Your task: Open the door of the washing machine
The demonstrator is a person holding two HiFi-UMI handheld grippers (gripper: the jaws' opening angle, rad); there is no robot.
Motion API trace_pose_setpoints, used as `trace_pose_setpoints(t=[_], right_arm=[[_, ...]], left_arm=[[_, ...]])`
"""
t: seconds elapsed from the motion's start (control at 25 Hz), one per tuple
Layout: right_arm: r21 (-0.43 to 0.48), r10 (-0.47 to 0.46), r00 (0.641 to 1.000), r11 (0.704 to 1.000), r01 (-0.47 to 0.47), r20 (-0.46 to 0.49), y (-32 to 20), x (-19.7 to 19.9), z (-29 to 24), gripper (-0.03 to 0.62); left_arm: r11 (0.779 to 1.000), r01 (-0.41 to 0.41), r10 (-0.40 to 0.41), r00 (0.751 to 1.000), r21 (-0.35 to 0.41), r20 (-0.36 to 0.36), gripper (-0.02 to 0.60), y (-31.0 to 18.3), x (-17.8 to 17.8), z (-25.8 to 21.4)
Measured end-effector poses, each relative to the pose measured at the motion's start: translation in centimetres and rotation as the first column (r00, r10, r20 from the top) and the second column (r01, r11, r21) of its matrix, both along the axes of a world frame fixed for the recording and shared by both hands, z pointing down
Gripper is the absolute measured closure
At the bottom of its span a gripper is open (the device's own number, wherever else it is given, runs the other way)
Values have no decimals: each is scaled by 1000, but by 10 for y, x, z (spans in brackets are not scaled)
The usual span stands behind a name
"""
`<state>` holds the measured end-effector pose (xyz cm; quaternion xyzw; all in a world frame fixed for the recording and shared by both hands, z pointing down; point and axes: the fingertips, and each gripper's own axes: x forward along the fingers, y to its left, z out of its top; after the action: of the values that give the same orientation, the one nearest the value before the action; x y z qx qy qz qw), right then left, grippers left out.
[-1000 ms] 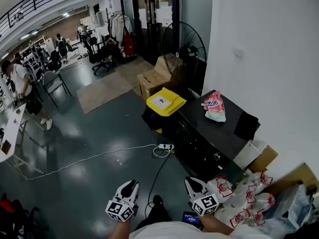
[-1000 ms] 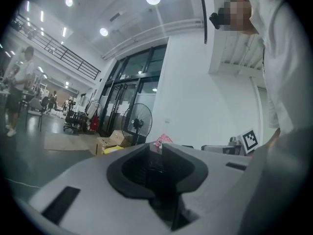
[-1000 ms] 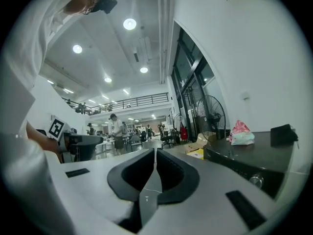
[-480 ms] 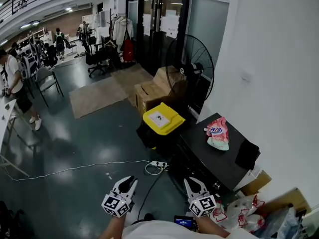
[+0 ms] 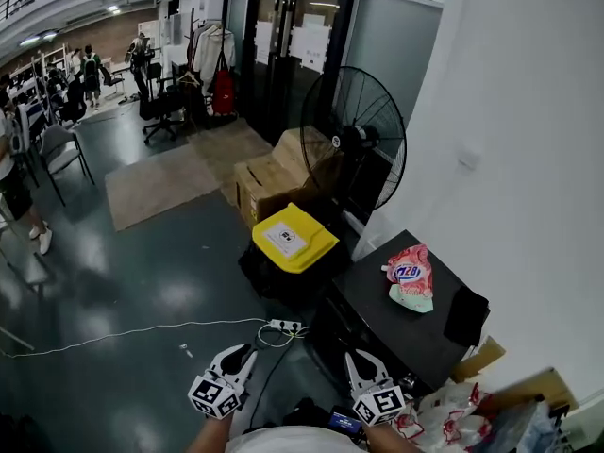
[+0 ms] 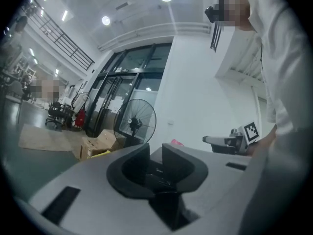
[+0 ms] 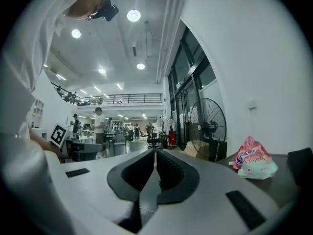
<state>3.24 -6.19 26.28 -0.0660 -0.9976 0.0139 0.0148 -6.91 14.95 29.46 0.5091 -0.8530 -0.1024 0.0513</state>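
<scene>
The black washing machine (image 5: 377, 314) stands against the white wall at the right, seen from above; its front face is in shadow and I cannot make out the door. A pink detergent bag (image 5: 408, 278) and a black cloth (image 5: 465, 315) lie on its top. My left gripper (image 5: 247, 352) is at the bottom, left of the machine, open with nothing between its jaws (image 6: 155, 148). My right gripper (image 5: 357, 357) hangs just in front of the machine's near corner, its jaws together and empty (image 7: 155, 152). Neither touches the machine.
A yellow-lidded bin (image 5: 294, 237) stands beside the machine, with cardboard boxes (image 5: 269, 177) and a big floor fan (image 5: 354, 140) behind. A power strip with cables (image 5: 283, 327) lies on the floor ahead. Plastic bags (image 5: 444, 413) are piled at the lower right. People stand far off left.
The whole view has advanced toward the machine and fan; both grippers travelled along, the right one now nearer the machine's corner. Neither gripper's jaws changed.
</scene>
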Motion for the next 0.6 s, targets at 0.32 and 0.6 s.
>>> trace_pose_setpoints(t=[0.32,0.6], right_arm=[[-17,13,1000,1000,-13,-12,-53,-105,32,554],[-49,-29,999,998,27,-34,-95,-215,39,554]], left_arm=[[999,-34,34,999,-24,3,499,-62,-98,26],[991,-97,96,995,-89,-19,497,-125,-182,40]])
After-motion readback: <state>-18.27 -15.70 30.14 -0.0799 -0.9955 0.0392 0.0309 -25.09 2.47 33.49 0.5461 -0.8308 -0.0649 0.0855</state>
